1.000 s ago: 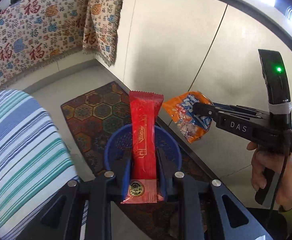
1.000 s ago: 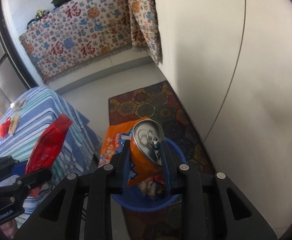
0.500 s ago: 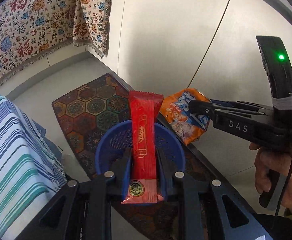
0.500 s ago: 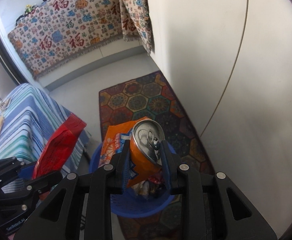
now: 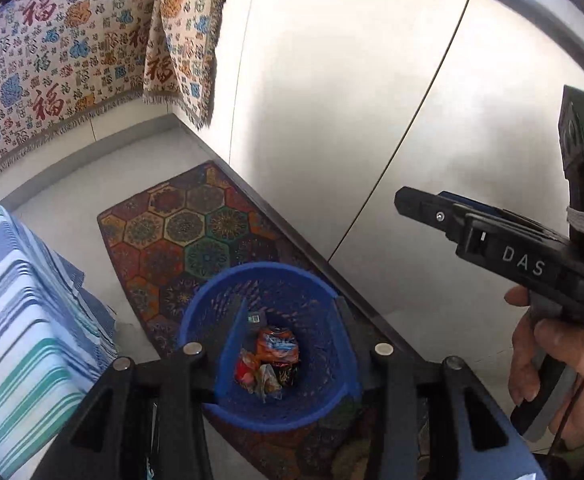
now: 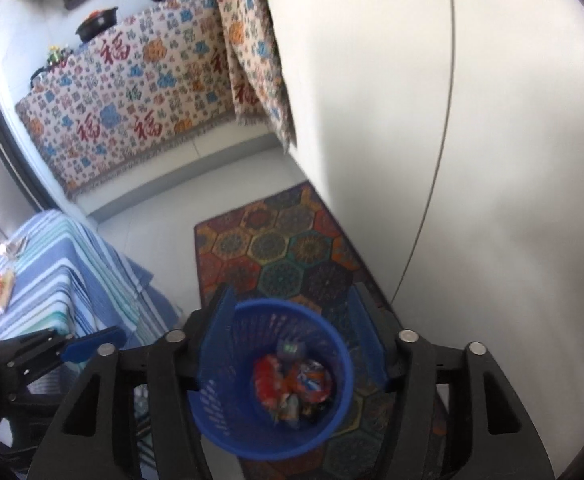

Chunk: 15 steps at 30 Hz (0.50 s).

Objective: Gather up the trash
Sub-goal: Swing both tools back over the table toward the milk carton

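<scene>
- Left gripper (image 5: 289, 320): lower centre of the left wrist view, fingers spread wide with nothing between them, hanging directly above the bin.
- Right gripper (image 6: 287, 320): lower centre of the right wrist view, fingers likewise spread apart and holding nothing. It also showed at the right edge of the left wrist view, gripped by the person's hand (image 5: 552, 356), with a green light lit on its upper housing.
- Blue mesh bin (image 5: 211, 320): lower centre of both views, standing on the near end of the rug, close to the wall.
- Trash (image 5: 271, 360): a small heap at the bottom of the bin, made up of red and orange wrappers and some darker pieces; single items were too blurred to tell apart in the right wrist view.
- Patterned rug (image 5: 187, 232): hexagon design, centre of frame, lying along the foot of the pale wall.
- Striped cloth (image 5: 23, 312): blue, white and teal, lower left of the left wrist view, draped over furniture beside the bin. A few small items lay on it at the far left of the right wrist view.
- Printed hanging (image 5: 51, 60): cream with red characters, upper left.
</scene>
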{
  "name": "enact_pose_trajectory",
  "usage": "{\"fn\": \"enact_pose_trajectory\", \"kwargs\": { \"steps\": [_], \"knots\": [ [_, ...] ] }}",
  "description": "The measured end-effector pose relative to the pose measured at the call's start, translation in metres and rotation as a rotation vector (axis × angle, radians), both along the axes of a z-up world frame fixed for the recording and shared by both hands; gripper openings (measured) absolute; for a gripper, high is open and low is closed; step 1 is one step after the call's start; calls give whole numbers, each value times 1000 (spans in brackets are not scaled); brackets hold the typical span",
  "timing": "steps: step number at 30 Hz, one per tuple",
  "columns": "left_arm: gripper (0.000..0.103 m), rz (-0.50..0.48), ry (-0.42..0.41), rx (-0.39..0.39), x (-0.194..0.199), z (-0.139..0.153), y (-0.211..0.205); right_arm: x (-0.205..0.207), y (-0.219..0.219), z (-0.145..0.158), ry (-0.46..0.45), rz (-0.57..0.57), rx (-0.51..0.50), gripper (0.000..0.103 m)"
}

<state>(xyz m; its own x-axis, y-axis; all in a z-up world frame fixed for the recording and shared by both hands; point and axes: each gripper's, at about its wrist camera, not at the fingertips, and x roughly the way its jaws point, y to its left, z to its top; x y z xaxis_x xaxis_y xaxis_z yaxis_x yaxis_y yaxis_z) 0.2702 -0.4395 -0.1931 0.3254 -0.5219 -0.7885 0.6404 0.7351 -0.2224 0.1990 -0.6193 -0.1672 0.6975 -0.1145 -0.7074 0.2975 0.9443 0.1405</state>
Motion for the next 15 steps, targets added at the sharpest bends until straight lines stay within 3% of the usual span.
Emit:
{"fn": "enact_pose_trajectory", "kwargs": {
  "steps": [5, 11, 15],
  "knots": [
    [52, 32, -53, -37, -31, 40, 47, -9, 19, 29, -74, -32, -79, 91],
    [57, 129, -99, 8, -73, 58, 145, -11, 77, 57, -126, 62, -107, 92],
    [59, 246, -101, 94, -91, 50, 219, -11, 153, 66, -165, 199, -69, 95]
  ]
}}
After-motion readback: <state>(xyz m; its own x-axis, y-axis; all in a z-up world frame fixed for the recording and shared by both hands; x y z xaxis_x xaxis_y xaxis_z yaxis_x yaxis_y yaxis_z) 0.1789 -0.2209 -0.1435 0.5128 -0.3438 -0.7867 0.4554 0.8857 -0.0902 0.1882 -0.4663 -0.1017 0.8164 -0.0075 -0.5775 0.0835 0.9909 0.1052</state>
